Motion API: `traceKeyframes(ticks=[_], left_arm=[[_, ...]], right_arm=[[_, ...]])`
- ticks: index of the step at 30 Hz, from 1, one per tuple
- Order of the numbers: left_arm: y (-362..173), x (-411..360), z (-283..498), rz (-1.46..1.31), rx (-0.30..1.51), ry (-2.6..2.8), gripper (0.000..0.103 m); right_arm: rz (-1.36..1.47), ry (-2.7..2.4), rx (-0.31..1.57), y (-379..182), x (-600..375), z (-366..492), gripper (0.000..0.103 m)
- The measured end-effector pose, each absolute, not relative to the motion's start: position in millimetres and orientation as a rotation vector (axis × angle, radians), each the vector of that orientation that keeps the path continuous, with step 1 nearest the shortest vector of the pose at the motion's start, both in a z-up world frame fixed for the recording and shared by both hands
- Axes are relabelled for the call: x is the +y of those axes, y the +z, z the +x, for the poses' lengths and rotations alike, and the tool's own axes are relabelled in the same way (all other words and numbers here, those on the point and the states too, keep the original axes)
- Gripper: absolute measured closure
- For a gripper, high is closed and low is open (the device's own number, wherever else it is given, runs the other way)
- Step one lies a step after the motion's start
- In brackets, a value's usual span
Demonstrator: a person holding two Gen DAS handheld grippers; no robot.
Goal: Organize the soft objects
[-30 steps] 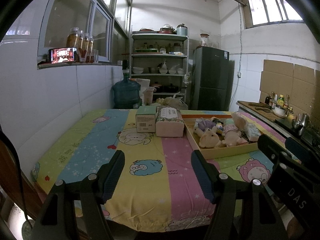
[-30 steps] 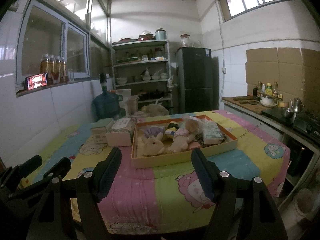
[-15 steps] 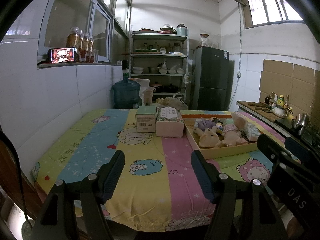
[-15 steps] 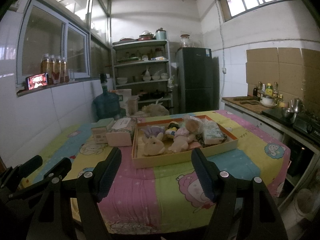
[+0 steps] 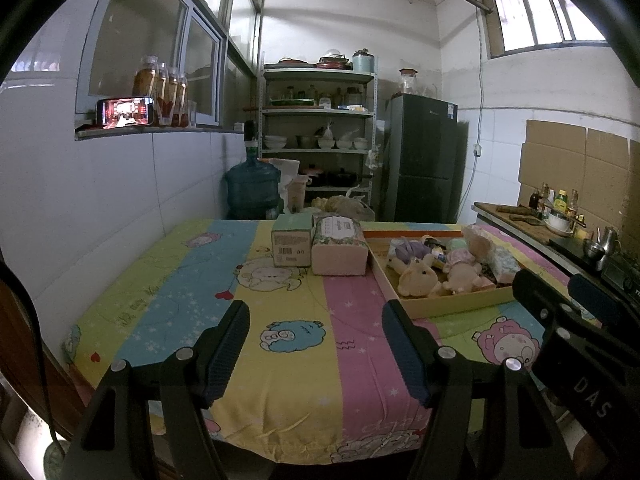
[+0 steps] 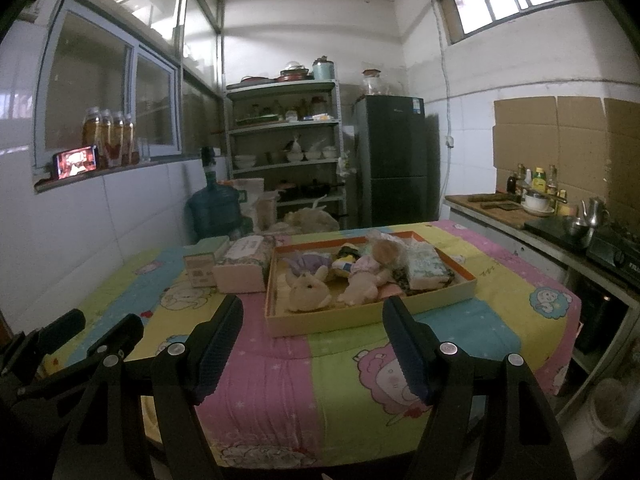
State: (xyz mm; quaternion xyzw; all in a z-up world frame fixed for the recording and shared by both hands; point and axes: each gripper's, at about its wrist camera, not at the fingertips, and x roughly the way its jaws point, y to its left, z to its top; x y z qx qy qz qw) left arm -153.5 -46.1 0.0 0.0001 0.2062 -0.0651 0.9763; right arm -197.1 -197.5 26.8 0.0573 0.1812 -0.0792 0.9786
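Almost nothing is seen to have moved since the earlier frames: the left tool (image 5: 316,344) and the right tool (image 6: 312,340) are still held at the near edge of the table covered by a striped cartoon-print cloth (image 5: 288,360), each with its jaws spread wide and nothing between them. The soft plush toys, among them a cream bunny (image 6: 308,290) and a pink-dressed doll (image 6: 362,278), are kept in the shallow orange-rimmed cardboard tray (image 6: 360,320) toward the table's far right. Just left of the tray, a pale pink tissue pack (image 5: 339,246) and a small green carton (image 5: 292,240) are stood side by side.
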Motion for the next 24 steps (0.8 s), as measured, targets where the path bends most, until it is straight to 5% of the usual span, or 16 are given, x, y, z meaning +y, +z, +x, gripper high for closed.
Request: traceKeyframes(ticks=[24], left_arm=[[5.1, -44.9, -158.7, 0.012, 0.389, -0.123, 0.035]], right_arm=[[0.115, -0.158, 0.365, 26.8, -196.8, -196.8, 0.029]])
